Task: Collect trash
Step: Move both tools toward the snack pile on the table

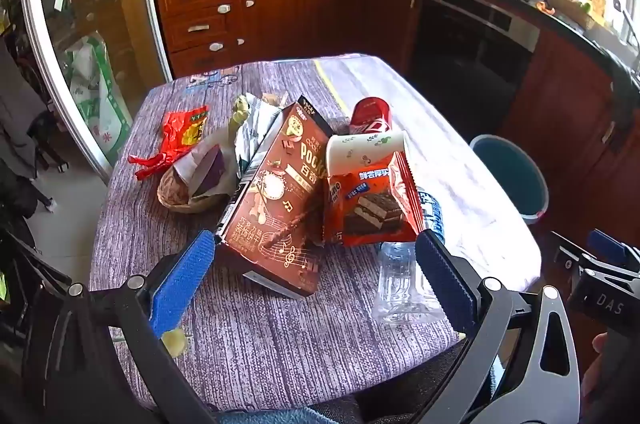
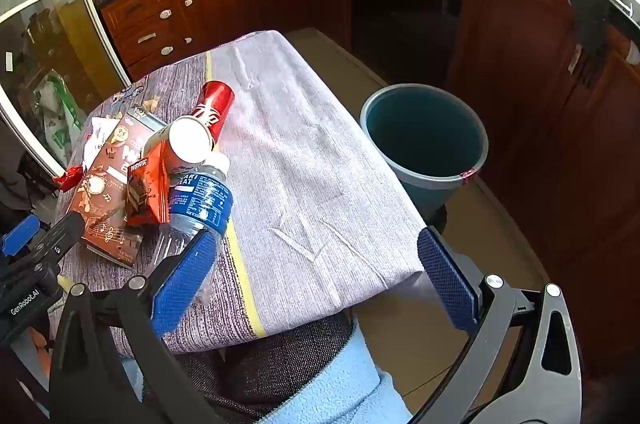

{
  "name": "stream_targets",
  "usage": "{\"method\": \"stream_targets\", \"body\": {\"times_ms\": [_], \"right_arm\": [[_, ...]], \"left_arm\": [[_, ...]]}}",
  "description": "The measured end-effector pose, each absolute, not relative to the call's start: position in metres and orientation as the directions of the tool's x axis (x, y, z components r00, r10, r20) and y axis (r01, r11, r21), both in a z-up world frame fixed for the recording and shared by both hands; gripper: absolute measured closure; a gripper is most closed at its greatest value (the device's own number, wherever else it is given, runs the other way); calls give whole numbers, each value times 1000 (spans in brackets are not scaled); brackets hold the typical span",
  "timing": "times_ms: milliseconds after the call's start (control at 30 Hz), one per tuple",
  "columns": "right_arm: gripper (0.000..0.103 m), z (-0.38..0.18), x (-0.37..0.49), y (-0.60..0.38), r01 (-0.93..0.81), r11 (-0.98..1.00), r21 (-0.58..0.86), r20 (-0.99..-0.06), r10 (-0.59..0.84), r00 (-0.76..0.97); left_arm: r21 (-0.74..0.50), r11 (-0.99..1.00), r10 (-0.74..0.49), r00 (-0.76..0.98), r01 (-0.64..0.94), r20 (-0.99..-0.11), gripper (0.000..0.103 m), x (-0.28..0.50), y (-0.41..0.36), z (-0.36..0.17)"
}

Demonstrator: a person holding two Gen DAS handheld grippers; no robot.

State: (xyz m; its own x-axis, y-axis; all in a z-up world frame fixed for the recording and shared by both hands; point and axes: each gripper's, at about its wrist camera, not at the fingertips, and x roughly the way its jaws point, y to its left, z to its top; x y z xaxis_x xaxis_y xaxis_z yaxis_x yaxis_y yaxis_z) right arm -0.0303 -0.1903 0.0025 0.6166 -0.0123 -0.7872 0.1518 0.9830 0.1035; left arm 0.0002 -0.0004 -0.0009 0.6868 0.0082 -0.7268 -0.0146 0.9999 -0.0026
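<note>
Several pieces of trash, a brown cardboard Pocky box [image 1: 276, 199] and red wafer wrapper [image 1: 372, 203], lie heaped on the cloth-covered desk [image 1: 248, 336] between the wide-apart left claw [image 1: 316, 252], while the right claw [image 2: 320, 252], equally apart and empty, overlooks a clear blue-labelled plastic bottle [image 2: 196, 207], blocked by nothing, with a teal round bin [image 2: 424, 143] beside the desk.

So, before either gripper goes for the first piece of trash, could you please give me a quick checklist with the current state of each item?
1. Left gripper open, nothing held: ok.
2. Right gripper open, nothing held: ok.
3. Bin upright beside the table, mouth unobstructed: ok.
4. Pocky box ahead of the left gripper: ok.
5. Wafer wrapper leans on the box, may slide: not ok.
6. Whether the bottle is empty: cannot tell.
</note>
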Motion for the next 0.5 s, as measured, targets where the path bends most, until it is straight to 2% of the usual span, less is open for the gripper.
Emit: {"method": "stream_targets", "body": {"times_ms": [500], "right_arm": [[6,-1,-25,-188,152,984,97,-808,-12,589]], "left_arm": [[-16,999,9,668,-31,-744,3,6,10,-2]]}}
